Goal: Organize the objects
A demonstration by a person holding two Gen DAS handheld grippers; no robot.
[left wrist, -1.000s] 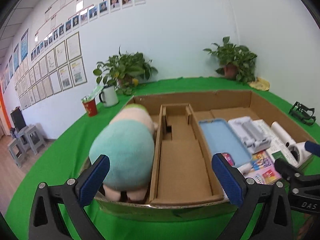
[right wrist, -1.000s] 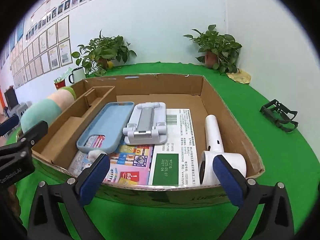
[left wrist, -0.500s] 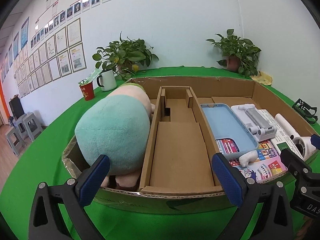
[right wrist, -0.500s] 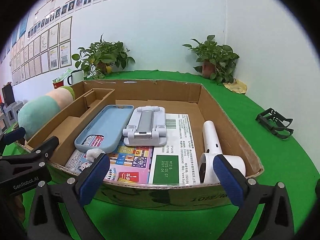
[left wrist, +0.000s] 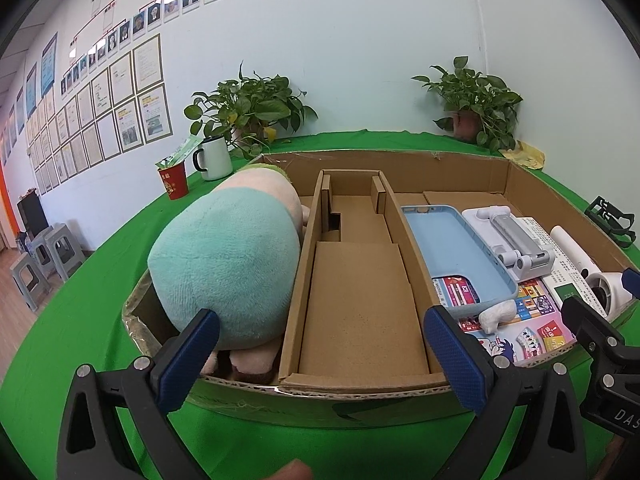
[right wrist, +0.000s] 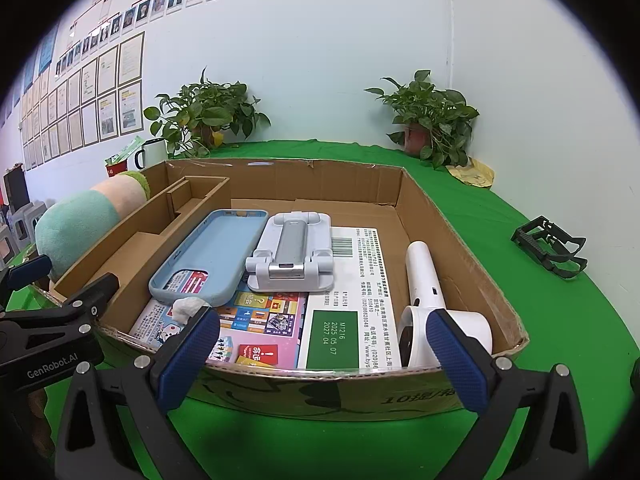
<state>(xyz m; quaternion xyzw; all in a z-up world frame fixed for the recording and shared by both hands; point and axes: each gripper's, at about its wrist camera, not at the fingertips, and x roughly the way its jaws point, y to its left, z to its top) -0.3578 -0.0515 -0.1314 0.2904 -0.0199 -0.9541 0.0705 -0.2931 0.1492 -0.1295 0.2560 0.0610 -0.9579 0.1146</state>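
A shallow cardboard box (left wrist: 400, 400) (right wrist: 320, 396) sits on the green table. Inside lie a teal and pink plush toy (left wrist: 228, 260) (right wrist: 76, 220) at the left, an empty cardboard insert (left wrist: 360, 300), a blue phone case (left wrist: 448, 252) (right wrist: 216, 252), a white phone stand (left wrist: 512, 236) (right wrist: 292, 256), a white handheld fan (right wrist: 428, 300) (left wrist: 592, 276), printed cards (right wrist: 256, 328) and a small white wad (right wrist: 188, 306). My left gripper (left wrist: 320, 364) is open at the box's near edge. My right gripper (right wrist: 320, 360) is open and empty at the near edge too.
A white mug (left wrist: 214, 158), a red cup (left wrist: 174, 180) and a potted plant (left wrist: 248, 112) stand behind the box at the left. Another plant (left wrist: 476, 112) is at the back right. A black folded holder (right wrist: 552, 246) lies right of the box.
Both grippers have risen and tilted down, so I see further into the box. The objects in the box have not moved.
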